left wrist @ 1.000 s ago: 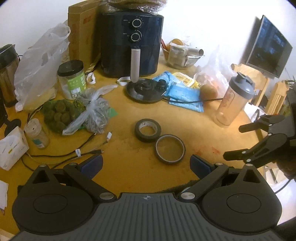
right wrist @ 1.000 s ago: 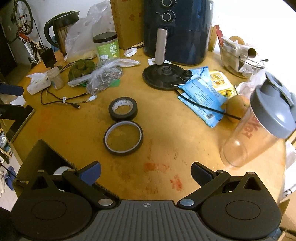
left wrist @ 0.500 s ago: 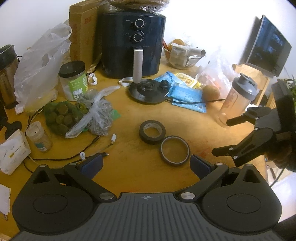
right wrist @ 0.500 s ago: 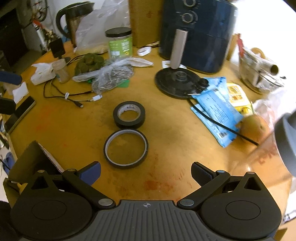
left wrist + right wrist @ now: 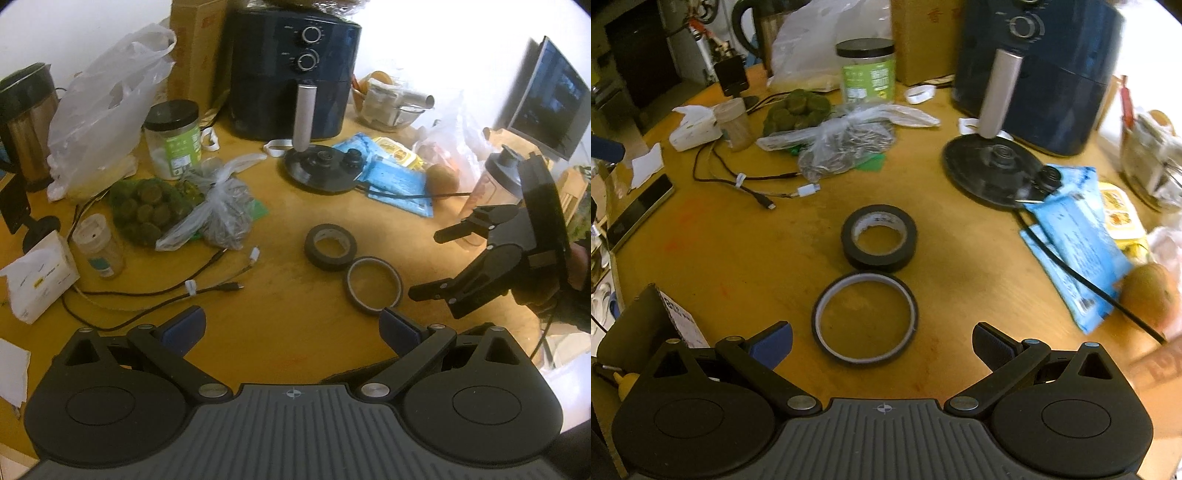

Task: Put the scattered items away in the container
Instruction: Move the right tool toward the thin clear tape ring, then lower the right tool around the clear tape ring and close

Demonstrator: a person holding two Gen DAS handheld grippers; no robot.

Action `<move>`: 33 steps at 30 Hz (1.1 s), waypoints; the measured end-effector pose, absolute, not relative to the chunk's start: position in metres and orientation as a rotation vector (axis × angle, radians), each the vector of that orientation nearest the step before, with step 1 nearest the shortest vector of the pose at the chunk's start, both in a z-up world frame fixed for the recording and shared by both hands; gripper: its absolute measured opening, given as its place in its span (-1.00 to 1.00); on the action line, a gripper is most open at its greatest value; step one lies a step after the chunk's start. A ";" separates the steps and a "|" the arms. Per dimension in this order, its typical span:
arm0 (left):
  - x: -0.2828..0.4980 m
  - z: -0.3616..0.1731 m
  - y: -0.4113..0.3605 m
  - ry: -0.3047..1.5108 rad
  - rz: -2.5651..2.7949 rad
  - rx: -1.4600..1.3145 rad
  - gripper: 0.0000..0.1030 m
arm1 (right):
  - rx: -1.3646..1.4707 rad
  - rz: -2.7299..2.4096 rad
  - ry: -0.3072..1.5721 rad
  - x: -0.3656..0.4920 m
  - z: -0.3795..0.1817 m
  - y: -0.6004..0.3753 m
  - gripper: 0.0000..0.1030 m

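A thick black tape roll [image 5: 328, 264] [image 5: 879, 260] lies flat mid-table. Touching its near side is a thin tape ring [image 5: 349, 282] [image 5: 864, 360]. My right gripper [image 5: 882, 341] is open, low over the table, and the ring lies just ahead between its fingers. From the left wrist view it [image 5: 424, 265] stands right of the ring, held by a hand. My left gripper [image 5: 291, 326] is open and holds nothing, a little short and left of the rolls. A cardboard box [image 5: 639, 321] shows its flap at the table's near-left edge.
On the round wooden table [image 5: 738, 266] behind the rolls stand an air fryer [image 5: 291, 74], a kettle base [image 5: 321, 170] and blue packets [image 5: 395, 181]. Charging cables [image 5: 166, 291], tied plastic bags [image 5: 218, 218] and a green jar [image 5: 173, 140] crowd the left. A shaker bottle [image 5: 495, 184] is at the right.
My right gripper has moved forward and left toward the tape rolls, so the thin ring now sits close between its fingers. The left gripper has drifted slightly. Both rolls are unmoved.
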State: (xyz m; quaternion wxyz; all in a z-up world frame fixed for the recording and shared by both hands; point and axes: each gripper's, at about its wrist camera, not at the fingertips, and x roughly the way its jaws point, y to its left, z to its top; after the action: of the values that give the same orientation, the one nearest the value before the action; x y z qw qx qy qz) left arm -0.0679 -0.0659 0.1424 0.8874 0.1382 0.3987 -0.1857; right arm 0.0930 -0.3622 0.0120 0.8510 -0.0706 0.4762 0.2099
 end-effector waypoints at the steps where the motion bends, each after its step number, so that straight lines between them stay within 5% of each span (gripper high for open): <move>1: -0.068 0.143 -0.064 0.831 -0.384 0.286 0.98 | -0.155 0.453 1.002 0.095 0.010 -0.360 1.00; 33: -0.074 0.136 -0.036 0.888 -0.302 0.241 0.98 | -0.275 0.625 1.029 0.130 -0.048 -0.335 0.87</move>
State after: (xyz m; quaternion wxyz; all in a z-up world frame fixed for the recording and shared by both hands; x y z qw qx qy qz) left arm -0.0738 -0.0360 0.1365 0.8851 0.1157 0.4268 -0.1452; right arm 0.1302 -0.3351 -0.0480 0.8154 -0.1290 0.4822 0.2931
